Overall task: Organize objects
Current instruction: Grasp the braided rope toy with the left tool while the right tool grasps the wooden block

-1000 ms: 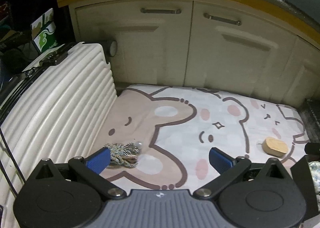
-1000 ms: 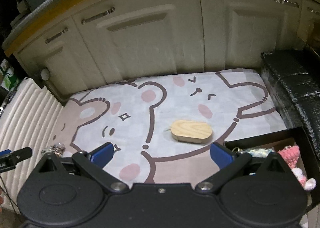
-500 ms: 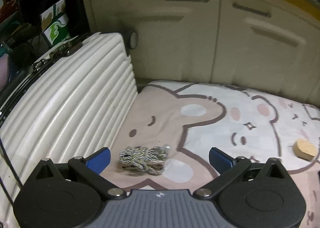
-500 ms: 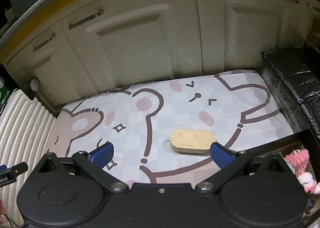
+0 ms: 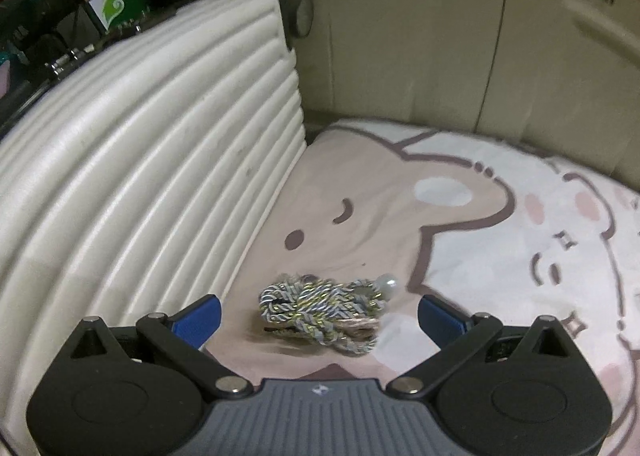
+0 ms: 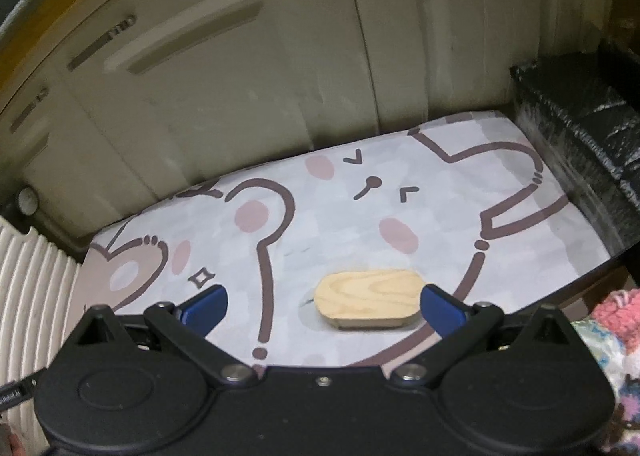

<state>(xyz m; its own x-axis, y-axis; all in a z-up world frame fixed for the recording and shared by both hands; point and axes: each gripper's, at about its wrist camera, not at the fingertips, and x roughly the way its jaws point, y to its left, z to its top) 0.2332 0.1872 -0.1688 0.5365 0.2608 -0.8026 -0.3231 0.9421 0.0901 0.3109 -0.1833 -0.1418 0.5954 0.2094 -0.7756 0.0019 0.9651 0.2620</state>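
Observation:
In the left wrist view a coiled blue-grey braided cord [image 5: 320,306] with a pearl bead lies on the cartoon-bear mat [image 5: 460,224]. My left gripper [image 5: 320,322] is open and the cord lies between its blue fingertips, untouched. In the right wrist view an oblong wooden block [image 6: 370,300] lies on the mat [image 6: 340,216]. My right gripper [image 6: 322,306] is open, with the block just inside its right fingertip [image 6: 442,306].
A ribbed cream suitcase [image 5: 132,184] lies along the mat's left edge. Cream cabinet doors [image 6: 240,76] stand behind the mat. A black wrapped box [image 6: 580,128] sits at the right. Pink and patterned knitted items [image 6: 612,320] lie at the right edge.
My left gripper moved left and closer, so the cord now lies centred between its fingers. My right gripper moved closer to the wooden block. Both grippers stayed open.

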